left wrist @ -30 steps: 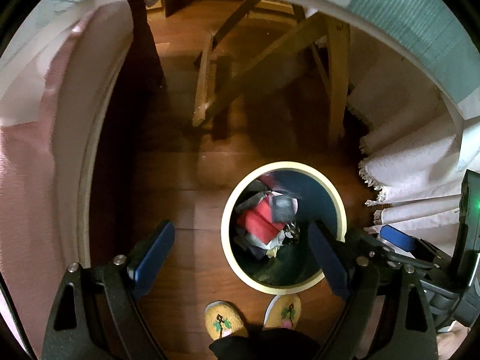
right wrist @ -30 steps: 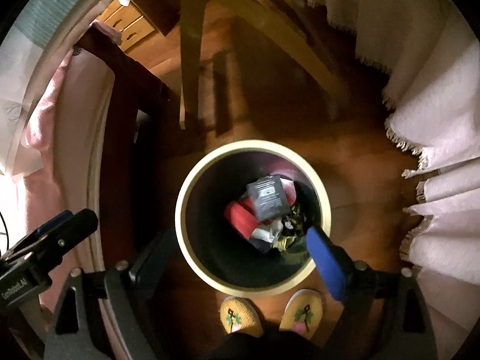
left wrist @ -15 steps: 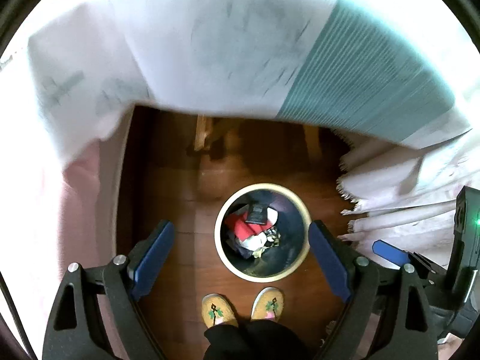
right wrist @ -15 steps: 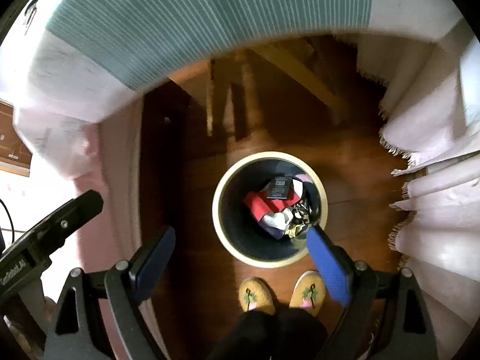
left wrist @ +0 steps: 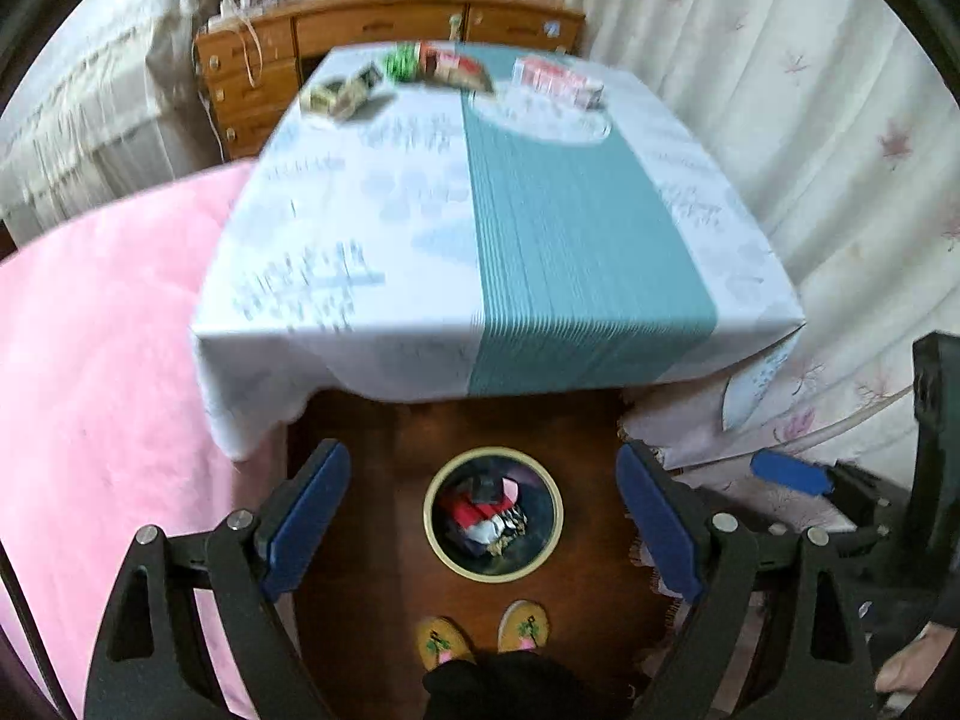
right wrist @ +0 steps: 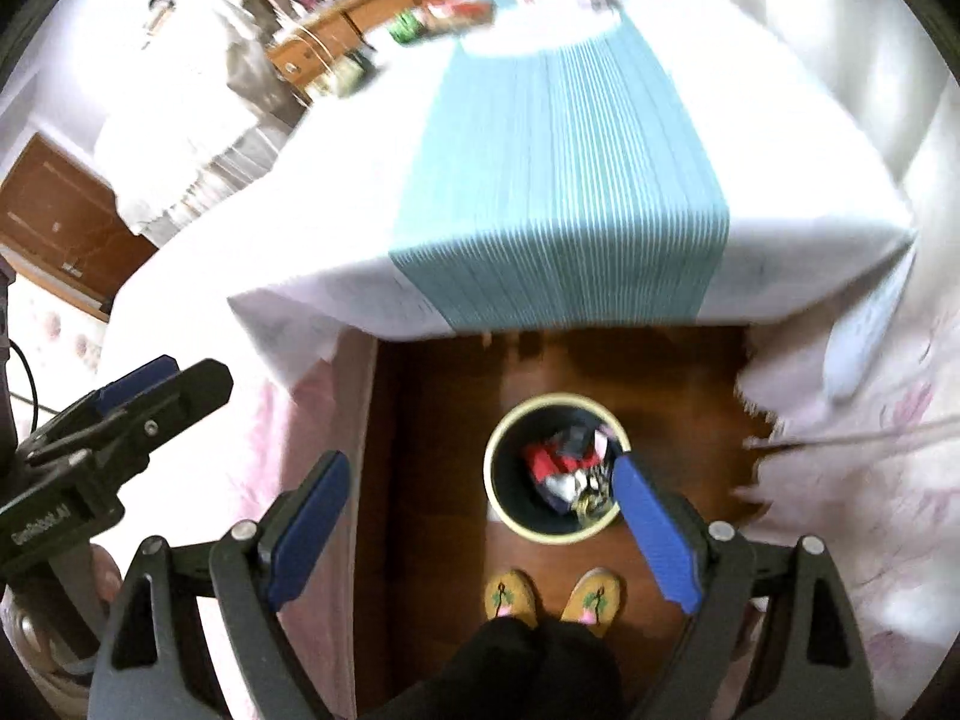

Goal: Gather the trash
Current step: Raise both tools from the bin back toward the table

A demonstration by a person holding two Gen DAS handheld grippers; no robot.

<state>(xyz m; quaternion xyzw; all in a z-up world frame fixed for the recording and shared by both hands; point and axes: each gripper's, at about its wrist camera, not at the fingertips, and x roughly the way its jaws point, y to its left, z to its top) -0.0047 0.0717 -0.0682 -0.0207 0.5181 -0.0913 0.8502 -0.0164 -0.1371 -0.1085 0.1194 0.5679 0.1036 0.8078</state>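
both grippers spread wide and empty above the bin, free to grab table trash next

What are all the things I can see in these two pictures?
Trash bin: one, cream rim, dark inside, on the wooden floor, holding red, white and dark litter.
Table: one, white cloth with a teal stripe, beyond the bin.
Packets: several, blurred, green, red and yellowish, at the table's far end.
Dresser: one, wooden, behind the table.
Curtains: pale, on the right.
Pink cover: one, on the left.
Slippers: two, yellow, near the bin.
Left gripper: open, empty.
Right gripper: open, empty.
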